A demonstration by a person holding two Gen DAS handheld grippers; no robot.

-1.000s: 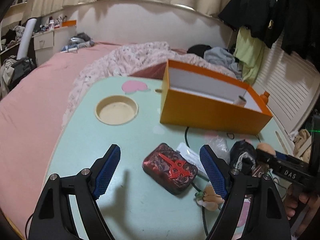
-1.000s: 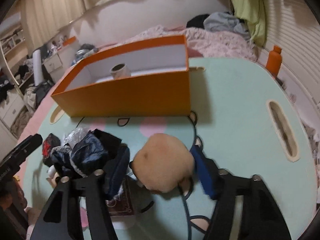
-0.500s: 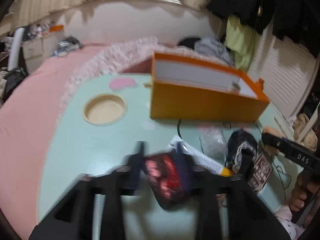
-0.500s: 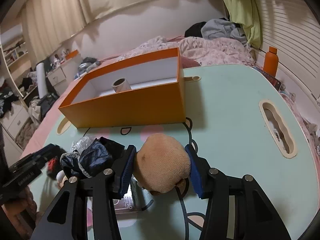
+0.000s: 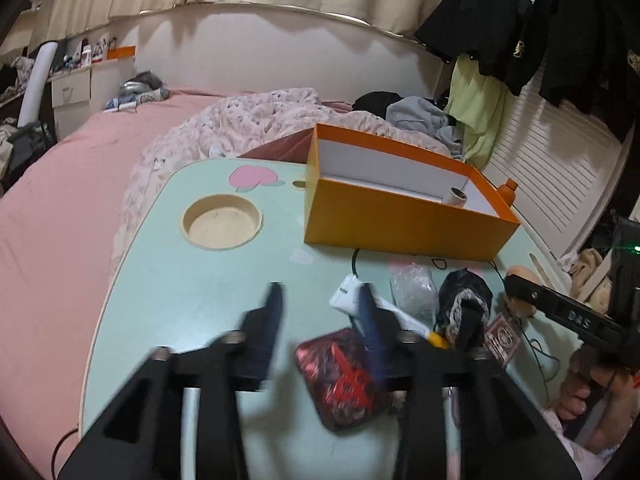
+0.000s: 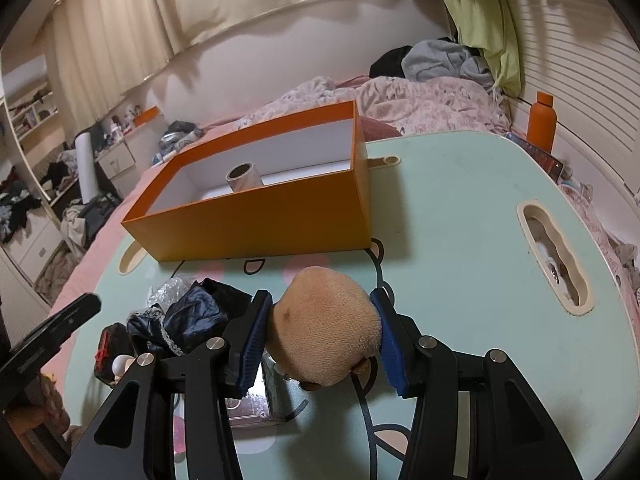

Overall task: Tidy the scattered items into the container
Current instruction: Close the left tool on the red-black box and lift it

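Mint-green lap table (image 6: 460, 216) with cartoon print, set over a pink bed (image 5: 60, 216); curtains and hung clothes behind. Orange box (image 6: 264, 224) at table centre, holding a roll. Right gripper (image 6: 320, 332) pinching tan plush (image 6: 324, 332); "DAS" legible on its body. Left gripper (image 5: 320, 320) spread, blurred, above red case (image 5: 340, 376).

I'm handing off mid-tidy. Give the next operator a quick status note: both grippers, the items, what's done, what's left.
Right gripper: shut on the tan plush, above the table, not yet at the orange box.
Left gripper: open, blurred, holding nothing; red case lies by its right finger.
Done: only a roll is in the box.
Left: plush, red case, dark cloth, plastic bag, white tube, card pack.
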